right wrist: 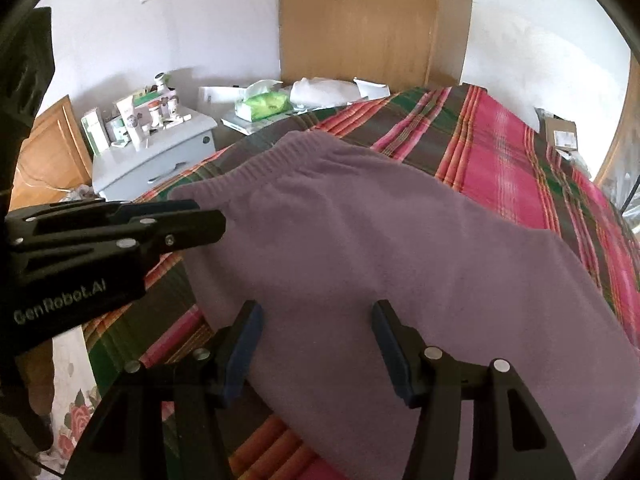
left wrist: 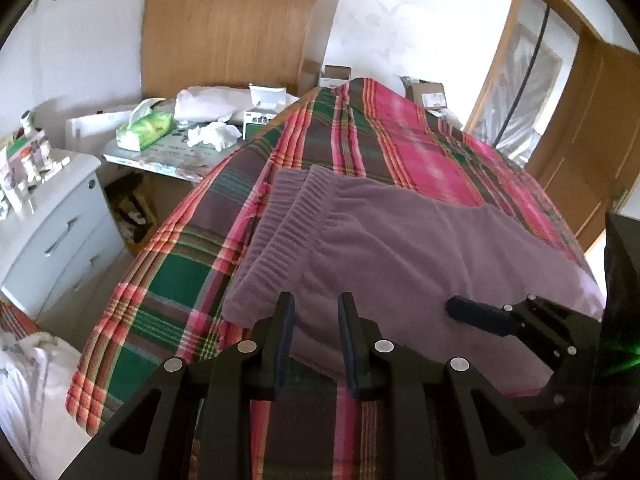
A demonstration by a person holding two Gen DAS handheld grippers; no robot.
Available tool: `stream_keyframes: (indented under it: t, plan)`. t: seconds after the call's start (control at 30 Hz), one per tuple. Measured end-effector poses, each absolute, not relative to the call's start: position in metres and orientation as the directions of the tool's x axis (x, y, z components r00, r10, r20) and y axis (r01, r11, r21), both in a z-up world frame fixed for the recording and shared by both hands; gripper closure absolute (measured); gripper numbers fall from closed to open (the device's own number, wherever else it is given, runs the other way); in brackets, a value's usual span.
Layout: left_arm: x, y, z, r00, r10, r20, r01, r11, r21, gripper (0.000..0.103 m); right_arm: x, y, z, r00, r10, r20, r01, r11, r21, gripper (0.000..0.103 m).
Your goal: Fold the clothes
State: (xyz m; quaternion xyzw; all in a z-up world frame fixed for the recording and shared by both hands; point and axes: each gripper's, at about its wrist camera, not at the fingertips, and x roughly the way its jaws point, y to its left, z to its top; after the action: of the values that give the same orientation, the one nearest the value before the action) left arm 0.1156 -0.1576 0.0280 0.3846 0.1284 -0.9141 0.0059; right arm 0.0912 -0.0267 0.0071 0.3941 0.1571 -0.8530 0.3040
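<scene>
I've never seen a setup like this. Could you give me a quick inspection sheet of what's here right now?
Surface: bed with a plaid cover.
Job's things: purple knit garment lying flat on the cover, ribbed band toward the far end.
Clutter: tissue pack, crumpled tissues and boxes beside the bed; bottles on a white drawer unit.
Grippers: left tool open above the garment's near edge; right tool open over the garment.
Cables: a dark one by the doorway.
Surroundings: wooden wardrobe, white walls.
</scene>
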Motion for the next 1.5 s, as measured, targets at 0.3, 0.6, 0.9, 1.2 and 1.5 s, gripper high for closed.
stream_keyframes:
  t: [0.3, 0.6, 0.9, 1.2, 1.5]
  plan:
    - [0.134, -0.195, 0.038, -0.736, 0.053, -0.675, 0.198, -0.936, -0.29, 0.08, 0.107, -0.033, 0.021, -0.467, -0.506, -0.725, 0.722, -0.692, 0.018, 0.045]
    - [0.13, -0.24, 0.016, -0.709, 0.195, -0.678, 0.268, -0.815, -0.514, 0.08, 0.108, -0.06, 0.018, -0.436, -0.528, -0.729, 0.774, -0.633, -0.004, 0.043]
    - [0.123, -0.251, 0.011, -0.698, 0.248, -0.672, 0.28, -0.769, -0.574, 0.08, 0.102, -0.101, 0.009, -0.483, -0.455, -0.748, 0.771, -0.625, -0.118, 0.043]
    - [0.108, -0.256, 0.007, -0.671, 0.307, -0.675, 0.279, -0.739, -0.613, 0.08, 0.091, -0.108, 0.006, -0.497, -0.422, -0.758, 0.744, -0.657, -0.122, 0.058]
    - [0.087, -0.262, 0.001, -0.639, 0.381, -0.668, 0.282, -0.692, -0.664, 0.049, 0.088, -0.09, 0.02, -0.498, -0.493, -0.714, 0.737, -0.674, -0.048, 0.093]
